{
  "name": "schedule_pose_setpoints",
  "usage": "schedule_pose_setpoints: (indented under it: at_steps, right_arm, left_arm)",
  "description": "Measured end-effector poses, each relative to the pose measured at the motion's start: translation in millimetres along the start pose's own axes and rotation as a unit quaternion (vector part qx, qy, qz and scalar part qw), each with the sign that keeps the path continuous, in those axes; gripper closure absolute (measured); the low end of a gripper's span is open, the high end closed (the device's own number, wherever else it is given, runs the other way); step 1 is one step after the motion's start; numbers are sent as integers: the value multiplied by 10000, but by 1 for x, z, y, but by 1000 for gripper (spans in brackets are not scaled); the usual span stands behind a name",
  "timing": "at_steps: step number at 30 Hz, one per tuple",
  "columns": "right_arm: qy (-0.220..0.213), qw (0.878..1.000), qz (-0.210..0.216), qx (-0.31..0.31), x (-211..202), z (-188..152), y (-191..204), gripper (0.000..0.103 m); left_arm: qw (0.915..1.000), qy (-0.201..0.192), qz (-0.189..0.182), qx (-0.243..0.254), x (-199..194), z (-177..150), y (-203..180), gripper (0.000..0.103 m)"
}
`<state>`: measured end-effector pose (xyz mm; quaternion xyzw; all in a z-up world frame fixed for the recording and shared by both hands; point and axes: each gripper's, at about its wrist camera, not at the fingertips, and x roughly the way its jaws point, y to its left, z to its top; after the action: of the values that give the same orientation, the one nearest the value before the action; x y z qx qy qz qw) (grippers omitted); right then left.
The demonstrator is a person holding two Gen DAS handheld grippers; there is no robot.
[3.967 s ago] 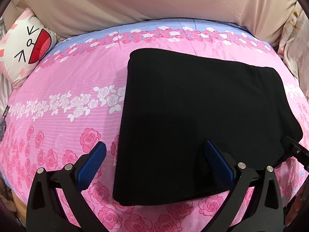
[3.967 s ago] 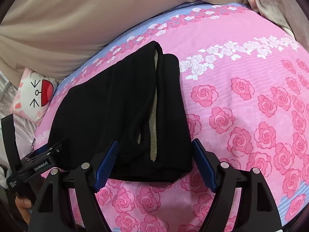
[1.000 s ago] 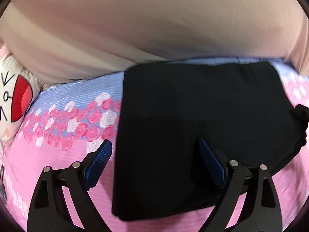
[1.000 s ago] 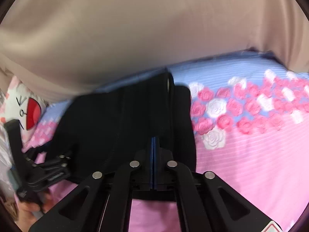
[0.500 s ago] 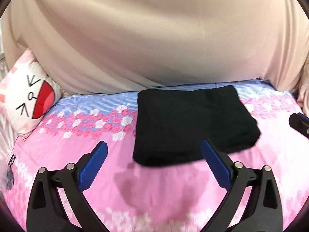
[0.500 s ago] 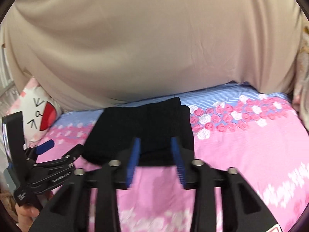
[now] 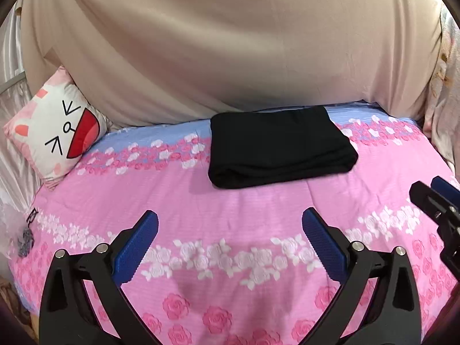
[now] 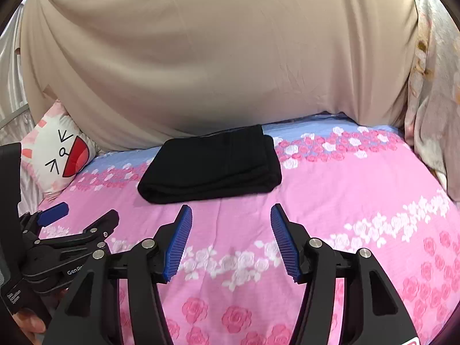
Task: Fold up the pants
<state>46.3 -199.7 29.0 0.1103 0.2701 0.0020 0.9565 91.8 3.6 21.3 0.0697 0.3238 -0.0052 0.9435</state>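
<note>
The black pants (image 7: 279, 146) lie folded into a flat rectangle at the far side of the pink rose bedspread (image 7: 253, 201), close to the beige cloth behind. They also show in the right wrist view as the same black pants (image 8: 212, 164). My left gripper (image 7: 230, 215) hovers well short of them, its jaws opening wide and nothing between them. My right gripper (image 8: 231, 210) is also back from the pants, jaws opening, nothing held. Each gripper appears at the edge of the other's view: left gripper (image 8: 83, 215), right gripper (image 7: 431, 195).
A cartoon-face pillow (image 7: 54, 141) leans at the bed's far left. Beige draped cloth (image 7: 230, 43) rises behind the bed, and a floral curtain (image 8: 431, 86) hangs at the right. A hand (image 8: 26, 325) holds the left gripper's handle.
Both grippers have pulled back and up from the pants, which now lie farther off. The right jaws went from shut to apart; the left jaws spread a little wider.
</note>
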Motion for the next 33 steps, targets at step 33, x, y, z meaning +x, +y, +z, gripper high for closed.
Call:
schedule_pose_setpoints:
  at_steps: [33]
  right_arm:
    - [213,9995,-144,-171,7,-13,15,40]
  left_arm:
    - [9994,252,-71,-219,15,-11,19,5]
